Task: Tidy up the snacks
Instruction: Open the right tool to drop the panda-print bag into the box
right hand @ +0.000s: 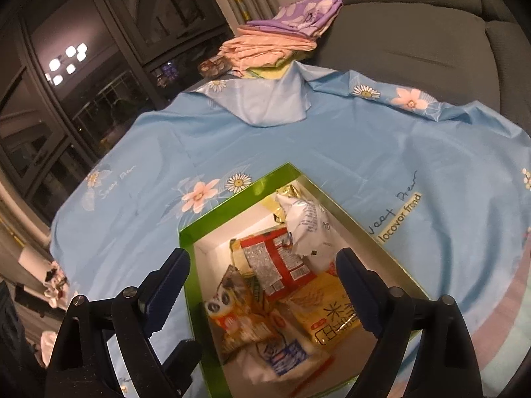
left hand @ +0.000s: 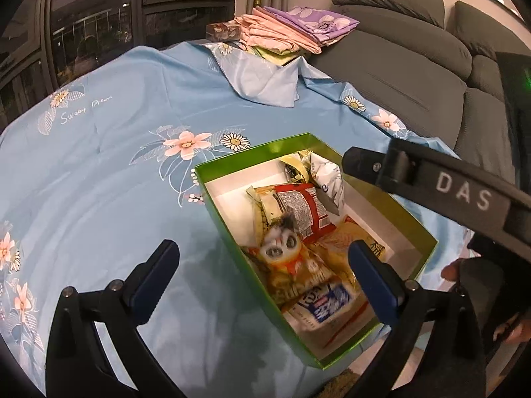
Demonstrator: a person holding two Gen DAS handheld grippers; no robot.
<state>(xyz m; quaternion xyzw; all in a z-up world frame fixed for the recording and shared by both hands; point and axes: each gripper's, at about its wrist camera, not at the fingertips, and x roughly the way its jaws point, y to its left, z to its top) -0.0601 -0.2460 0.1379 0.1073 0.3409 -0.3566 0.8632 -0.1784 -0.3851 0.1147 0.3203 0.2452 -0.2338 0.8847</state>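
Note:
A green box [left hand: 232, 159] with a white inside lies on the blue flowered cloth [left hand: 116, 152]; it also shows in the right wrist view [right hand: 232, 199]. It holds several snack packets: a red packet [left hand: 305, 210], an orange owl packet [left hand: 285, 258], a blue-and-white packet [left hand: 328, 301], a yellow packet [right hand: 332, 311] and a white bag [right hand: 307, 225]. My left gripper [left hand: 262, 258] is open and empty over the box's near left wall. My right gripper [right hand: 262, 265] is open and empty above the box; its arm [left hand: 431, 179] crosses the left wrist view.
A stack of folded pink and purple cloths [left hand: 288, 26] lies at the table's far edge beside a small dark box [left hand: 222, 31]. A grey sofa [left hand: 415, 66] stands behind on the right. Dark windows [right hand: 83, 83] are on the left.

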